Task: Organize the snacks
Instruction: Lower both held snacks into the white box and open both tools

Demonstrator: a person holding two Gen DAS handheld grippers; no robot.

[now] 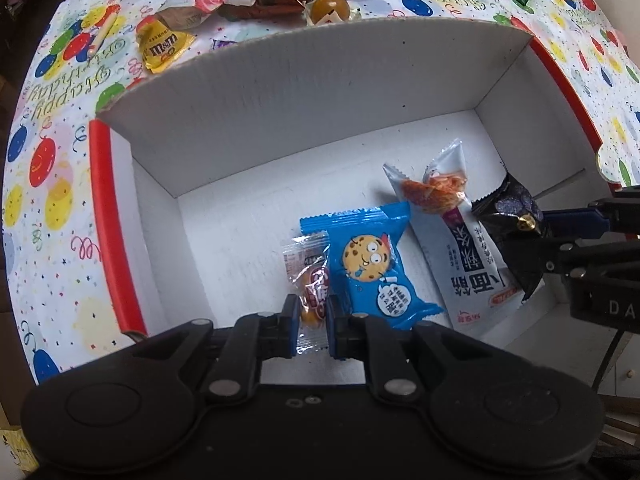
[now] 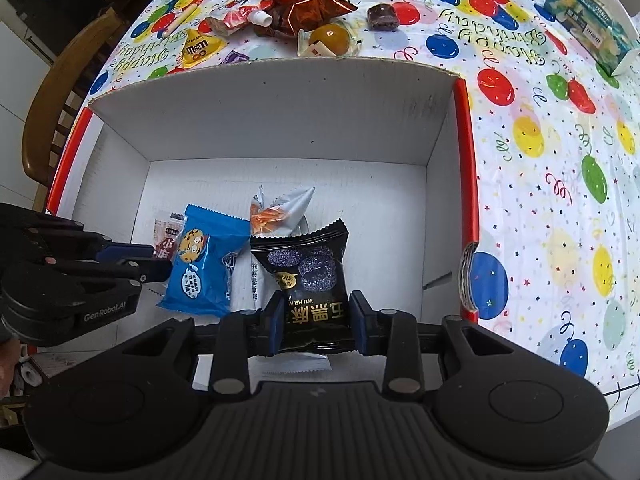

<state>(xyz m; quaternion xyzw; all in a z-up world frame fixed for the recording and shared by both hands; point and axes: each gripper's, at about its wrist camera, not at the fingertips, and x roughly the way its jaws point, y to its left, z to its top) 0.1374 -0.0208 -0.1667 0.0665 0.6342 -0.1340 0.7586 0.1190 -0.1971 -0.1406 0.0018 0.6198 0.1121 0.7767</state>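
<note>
A white cardboard box [image 1: 320, 100] [image 2: 280, 112] with red edges lies open on the balloon tablecloth. On its floor are a blue cookie packet [image 1: 368, 264] [image 2: 200, 260] and a long grey-white packet [image 1: 436, 208] [image 2: 276, 212] with an orange picture. My left gripper [image 1: 313, 322] [image 2: 158, 260] is low inside the box, shut on a small clear-wrapped candy with a red label [image 1: 314, 300] [image 2: 166, 240] just left of the blue packet. My right gripper [image 2: 318, 320] [image 1: 532, 240] is shut on a black snack packet [image 2: 312, 272] [image 1: 508, 208], held over the grey-white packet.
Beyond the box's far wall lie loose snacks: a yellow M&M's bag [image 1: 160, 46] [image 2: 200, 50], a round yellow pastry [image 1: 330, 8] [image 2: 330, 38], red-brown foil bags [image 2: 308, 8], a spouted pouch [image 2: 248, 16], a dark candy [image 2: 382, 16]. A tissue box [image 2: 588, 24] stands far right; a wooden chair [image 2: 52, 92] at left.
</note>
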